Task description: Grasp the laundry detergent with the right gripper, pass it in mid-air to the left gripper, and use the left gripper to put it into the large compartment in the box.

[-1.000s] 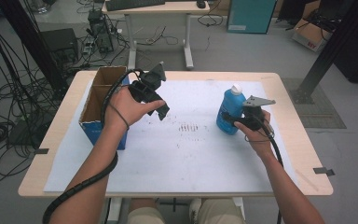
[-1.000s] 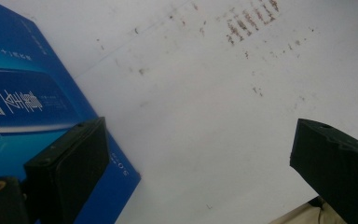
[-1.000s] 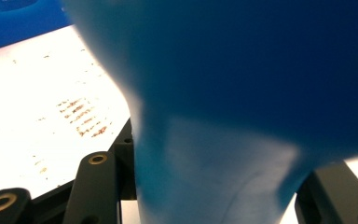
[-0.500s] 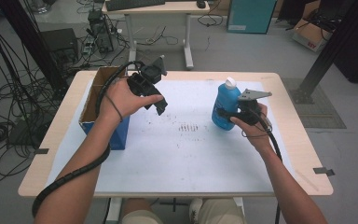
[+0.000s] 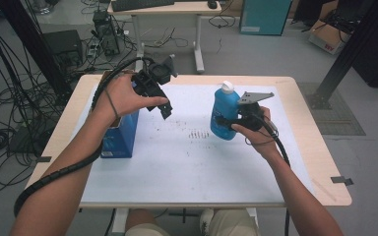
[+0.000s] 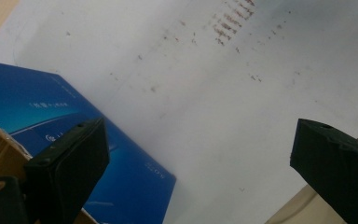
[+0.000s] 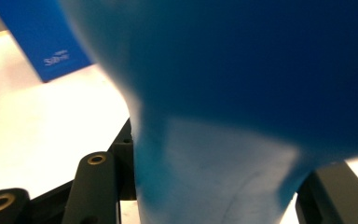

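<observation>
From above, your right gripper (image 5: 225, 121) clamps the blue bottle (image 5: 225, 110) upright over the white sheet (image 5: 177, 162), ready to carry toward the box (image 5: 120, 135). Your left gripper (image 6: 205, 163) hangs released over the box (image 6: 51, 112), clearing room. Up close, the bottle (image 7: 242, 93) sits squeezed between your right jaws.

Lab or workshop, cable bundles (image 5: 10, 113) on floor, keyboard desk (image 5: 165, 7), black frame post (image 5: 347, 54)

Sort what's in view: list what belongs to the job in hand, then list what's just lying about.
In the job: blue bottle, clamped in the right gripper; open blue box; left gripper, jaws apart.

Lying about: white sheet; far desk; floor cables.
</observation>
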